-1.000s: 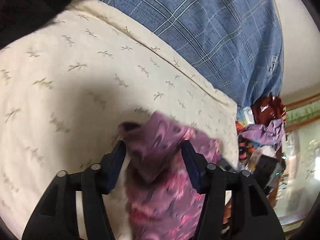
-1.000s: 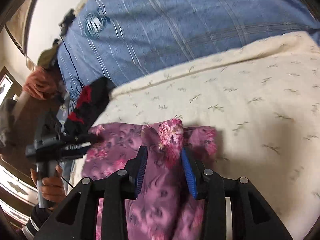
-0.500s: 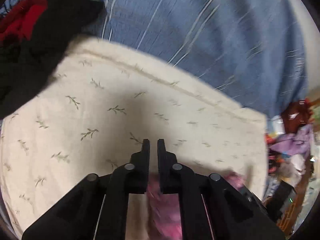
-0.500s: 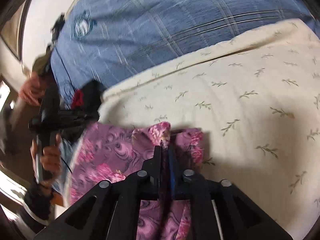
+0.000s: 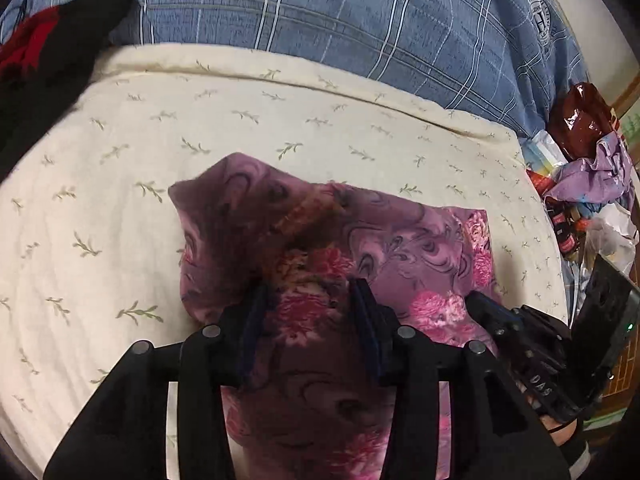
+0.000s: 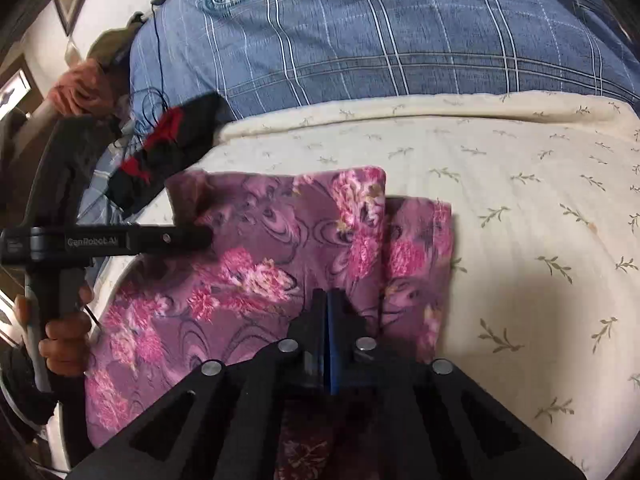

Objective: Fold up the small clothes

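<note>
- The cream cushion [image 5: 120, 208], printed with small green sprigs and edged with a piped seam, carries the work; its surface looks padded and yielding, so I judge that anything pressed on it will sink a little instead of creasing sharply.
- Behind it sits a person in a blue checked shirt [image 6: 400, 32]; a black and red cloth [image 5: 44, 52] lies at the cushion's far left corner, apart from the work.
- The purple floral garment [image 6: 248, 248] lies on the cushion, near its front edge; it is thin, limp printed fabric with pink blossoms and dark swirls, and one flap is already laid over, leaving a straight folded edge on its right side with a narrower strip showing beside it.
- I judge it light, soft and fairly slippery; it will drape and slide and will not hold a shape, so the sensible hold is at a corner or along the folded edge, pinching both layers together.
- The left gripper [image 5: 308, 304] has its jaws moderately wide, set astride a raised ridge of the cloth; nothing is clamped, though the fabric bulges up between the blue pads.
- The right gripper [image 6: 328, 320] has its jaws pressed together over the near middle of the garment; I cannot tell whether a pinch of cloth is caught between them or whether they merely rest on it.
</note>
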Motion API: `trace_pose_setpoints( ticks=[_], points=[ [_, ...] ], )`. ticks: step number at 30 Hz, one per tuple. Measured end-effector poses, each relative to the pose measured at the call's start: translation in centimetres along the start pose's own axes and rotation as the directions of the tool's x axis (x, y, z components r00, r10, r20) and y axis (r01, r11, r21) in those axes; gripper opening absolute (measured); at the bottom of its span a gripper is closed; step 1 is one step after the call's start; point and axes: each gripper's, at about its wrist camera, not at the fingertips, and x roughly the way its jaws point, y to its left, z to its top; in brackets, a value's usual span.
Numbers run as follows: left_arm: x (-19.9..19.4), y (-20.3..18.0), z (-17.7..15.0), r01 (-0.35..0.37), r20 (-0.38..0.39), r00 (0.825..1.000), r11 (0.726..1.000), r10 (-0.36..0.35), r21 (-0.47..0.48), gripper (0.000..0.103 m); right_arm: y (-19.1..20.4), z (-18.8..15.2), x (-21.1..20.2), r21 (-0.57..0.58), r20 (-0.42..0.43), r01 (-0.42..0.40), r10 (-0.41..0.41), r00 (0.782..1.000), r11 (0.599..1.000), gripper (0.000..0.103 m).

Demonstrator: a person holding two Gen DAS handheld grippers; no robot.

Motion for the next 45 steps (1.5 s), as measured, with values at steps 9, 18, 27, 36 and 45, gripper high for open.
trace_pose_setpoints(
  ticks=[9,18,27,36,45],
  points=[
    [-3.3,-0.2,1.0,0.043,0.055,0.998,0.998,-0.042,-0.035,0.042,-3.4,3.8,0.6,0.219,-0.002,-0.038,0.039,0.999,0.975,0.03],
    [1.2,-0.1,0.6,-0.067,0.002,0.998,0.997,0.067,-0.033,0.058,-5.5,3.1,-1.1,0.253,0.082,0.0,-0.022,0.996,0.967,0.003],
    [-3.6,-0.5,-1.2,-0.044,0.088,0.995,0.999,0.046,-0.015,0.062,-3.6,2.4,-5.4,0.188,0.132,-0.144,0.12,0.984,0.972,0.012],
    [-2.8,-0.8,-4.8,-0.104,0.06,0.993,0.995,0.103,0.008,0.063,-0.5,-2.1,-4.4,0.057,0.025,0.02,-0.021,0.999,0.998,0.016],
    [-2.6,-1.2,-10.8,-0.193,0.095,0.978,0.976,0.183,0.104,0.069,1.7,-5.6,-4.7,-0.083,-0.004,0.043,-0.043,0.999,0.996,0.008]
  ],
)
